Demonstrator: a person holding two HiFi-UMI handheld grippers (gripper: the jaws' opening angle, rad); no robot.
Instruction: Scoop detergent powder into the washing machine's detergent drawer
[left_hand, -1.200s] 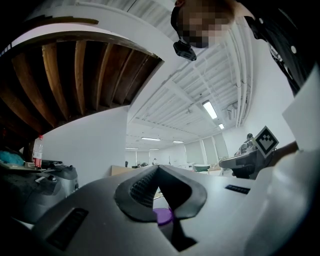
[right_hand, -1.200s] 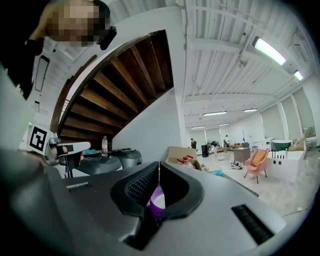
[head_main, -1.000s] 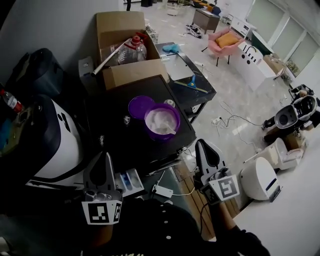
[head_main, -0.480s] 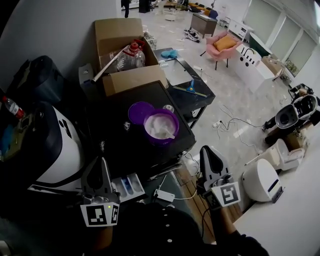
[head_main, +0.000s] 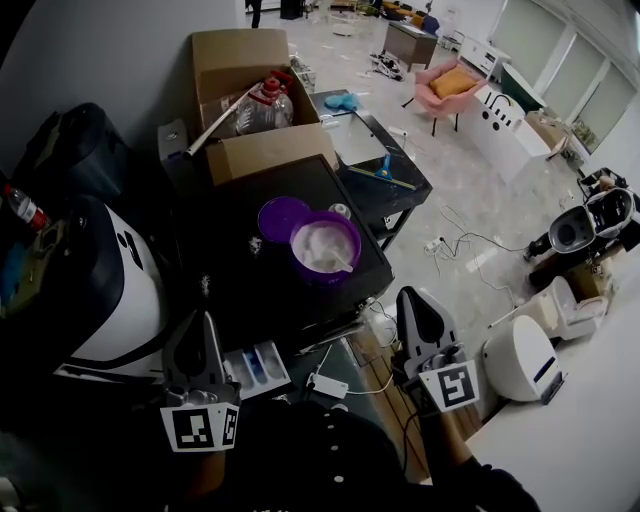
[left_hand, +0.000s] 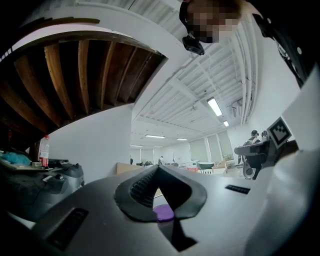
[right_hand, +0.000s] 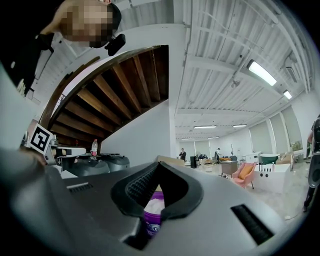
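We hold the left gripper (head_main: 205, 320) and the right gripper (head_main: 408, 296) low and well apart, both pointing away from us toward the bench (head_main: 240, 290); in each gripper's own view the ribbed black jaws are closed tip to tip, with nothing between them. The round purple plastic tub (head_main: 325, 248) stands upright on the dark bench, mouth up, holding white powder (head_main: 318, 243); a white scoop (head_main: 341, 263) lies in the powder, its long axis slanting toward the rim on the right gripper's side. The flat, round purple lid (head_main: 283, 215) lies just beside the tub on its far left; we cannot tell whether they touch. The drawer (head_main: 257, 366) juts out of the glossy white washer (head_main: 115, 290) toward us, just right of the left gripper; it is a white rectangular tray, open side up, with blue inserts in its compartments. A brown cardboard box (head_main: 250, 95) sits beyond the bench, flaps open.
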